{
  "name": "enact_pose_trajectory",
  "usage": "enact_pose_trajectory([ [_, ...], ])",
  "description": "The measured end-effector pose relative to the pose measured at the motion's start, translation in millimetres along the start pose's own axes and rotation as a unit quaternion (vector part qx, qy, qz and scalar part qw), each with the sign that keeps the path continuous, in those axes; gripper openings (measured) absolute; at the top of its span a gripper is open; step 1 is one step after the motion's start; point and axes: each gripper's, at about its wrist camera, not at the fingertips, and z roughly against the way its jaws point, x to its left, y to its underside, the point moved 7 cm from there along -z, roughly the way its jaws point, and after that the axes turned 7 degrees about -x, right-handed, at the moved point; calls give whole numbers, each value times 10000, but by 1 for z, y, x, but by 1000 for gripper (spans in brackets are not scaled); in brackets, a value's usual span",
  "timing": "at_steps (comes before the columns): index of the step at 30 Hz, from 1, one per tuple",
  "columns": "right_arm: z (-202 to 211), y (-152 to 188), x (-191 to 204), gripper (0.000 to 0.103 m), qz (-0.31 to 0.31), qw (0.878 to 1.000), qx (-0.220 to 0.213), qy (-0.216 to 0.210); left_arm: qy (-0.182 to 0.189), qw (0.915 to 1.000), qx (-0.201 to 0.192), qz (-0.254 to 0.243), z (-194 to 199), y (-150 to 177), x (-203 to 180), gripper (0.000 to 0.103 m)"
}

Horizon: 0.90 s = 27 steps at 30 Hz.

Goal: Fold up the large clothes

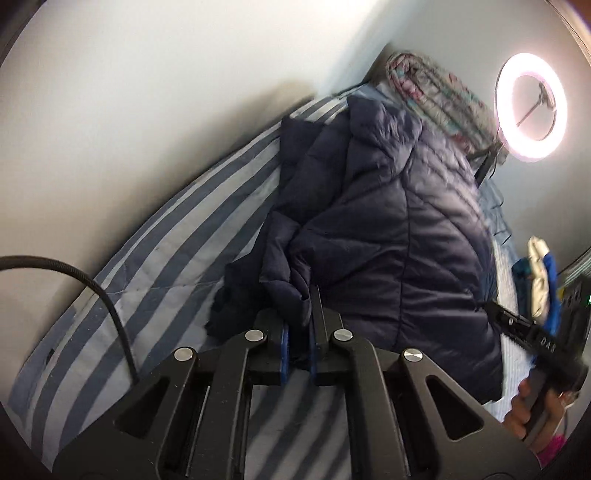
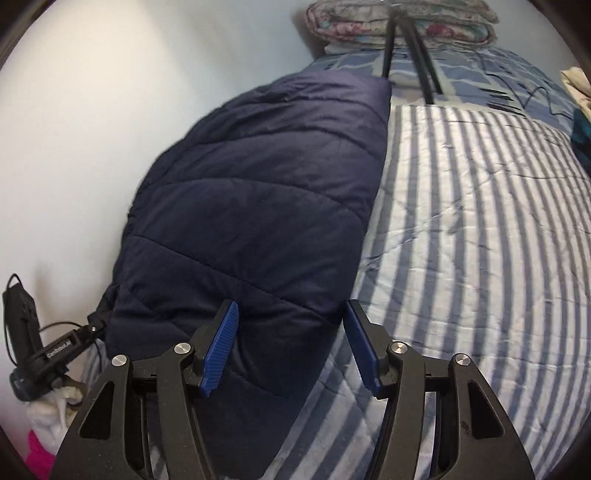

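Observation:
A large navy quilted puffer jacket (image 1: 399, 221) lies on a bed with a blue-and-white striped cover (image 1: 155, 251), next to a white wall. My left gripper (image 1: 298, 325) is shut on a bunched fold of the jacket's edge. In the right wrist view the jacket (image 2: 258, 206) lies folded lengthwise along the wall. My right gripper (image 2: 291, 325) is open over the jacket's near corner, with nothing between its blue pads (image 2: 221, 347). The right gripper also shows in the left wrist view (image 1: 517, 325), at the jacket's far side.
A folded floral quilt (image 2: 402, 22) sits at the head of the bed. A lit ring light (image 1: 532, 107) stands on black tripod legs (image 2: 421, 48). Loose clothes (image 1: 539, 273) lie at the bed's side. The striped cover (image 2: 480, 221) stretches to the right of the jacket.

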Motion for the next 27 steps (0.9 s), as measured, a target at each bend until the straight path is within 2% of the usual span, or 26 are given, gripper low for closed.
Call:
enact_pose_trajectory([
  [1, -3, 1, 3, 59, 164, 9998, 51, 117, -40, 9999, 8, -112, 2, 1, -1, 13],
  [2, -2, 1, 6, 59, 350, 9991, 80, 204, -135, 9996, -24, -261, 9, 0, -3, 14],
  [4, 8, -7, 11, 59, 638, 9977, -22, 238, -270, 9984, -225, -442, 30, -5, -4, 30],
  [5, 14, -12, 12, 59, 689, 9973, -126, 234, -280, 9978, -377, -467, 42, -8, -6, 33],
  [7, 34, -32, 13, 59, 726, 9960, -518, 112, -162, 9963, -667, -517, 66, -17, -13, 35],
  [11, 41, -74, 10, 59, 728, 9927, -936, 227, 79, 9889, -951, -1139, 85, -42, -54, 35],
  [14, 30, -104, 7, 59, 788, 9882, -1264, 355, -51, 9810, -1088, -1607, 69, -62, -81, 36],
  [16, 16, -125, 2, 59, 724, 9874, -1335, 436, -198, 9773, -950, -1882, 47, -65, -89, 36],
  [19, -11, -149, -2, 55, 701, 9883, -1311, 354, -360, 9772, -731, -1962, 18, -60, -83, 36],
  [21, -37, -163, -3, 55, 683, 9901, -1182, 314, -433, 9795, -578, -1878, 1, -56, -68, 36],
  [24, -71, -166, -13, 55, 563, 9929, -962, 426, -485, 9812, -403, -1822, -18, -48, -50, 36],
  [27, -107, -156, -21, 56, 521, 9950, -578, 619, -499, 9803, -398, -1868, -27, -40, -41, 42],
])
